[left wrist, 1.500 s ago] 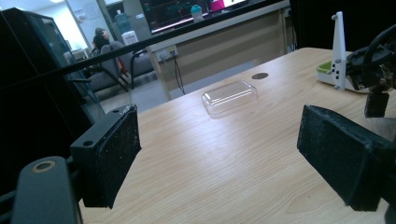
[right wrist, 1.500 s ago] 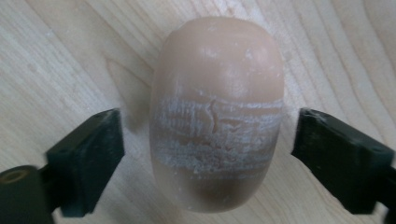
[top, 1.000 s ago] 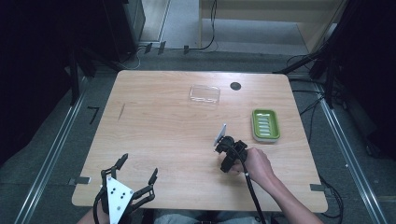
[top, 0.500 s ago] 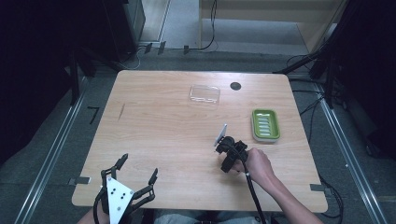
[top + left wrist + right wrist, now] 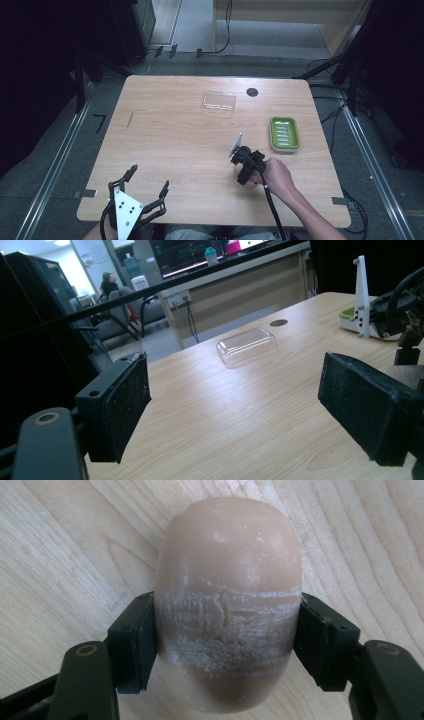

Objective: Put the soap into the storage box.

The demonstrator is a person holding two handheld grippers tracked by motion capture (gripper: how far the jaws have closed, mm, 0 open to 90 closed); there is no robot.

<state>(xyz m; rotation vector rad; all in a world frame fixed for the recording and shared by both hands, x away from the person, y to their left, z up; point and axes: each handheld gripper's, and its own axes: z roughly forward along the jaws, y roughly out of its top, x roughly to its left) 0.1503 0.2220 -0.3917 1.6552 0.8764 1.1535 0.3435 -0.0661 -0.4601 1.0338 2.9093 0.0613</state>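
The right gripper [image 5: 227, 630] is clamped across a tan soap bar [image 5: 229, 605] lying on the worktop [image 5: 165, 145]. The bar looks slick and rounded, so I'd expect it to squirt out on lifting. There's bare wood all round; the green soap dish [image 5: 284, 133] sits near the right edge. The left gripper [image 5: 235, 400] hangs apart, holding nothing.

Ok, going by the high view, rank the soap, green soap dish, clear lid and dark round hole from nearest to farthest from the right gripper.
1. Soap: between the right gripper jaws, clamped.
2. Green soap dish: right of it, slightly farther back.
3. Clear lid: farther back, slightly left.
4. Dark round hole: near the far edge, about as far as the lid; too close to call.
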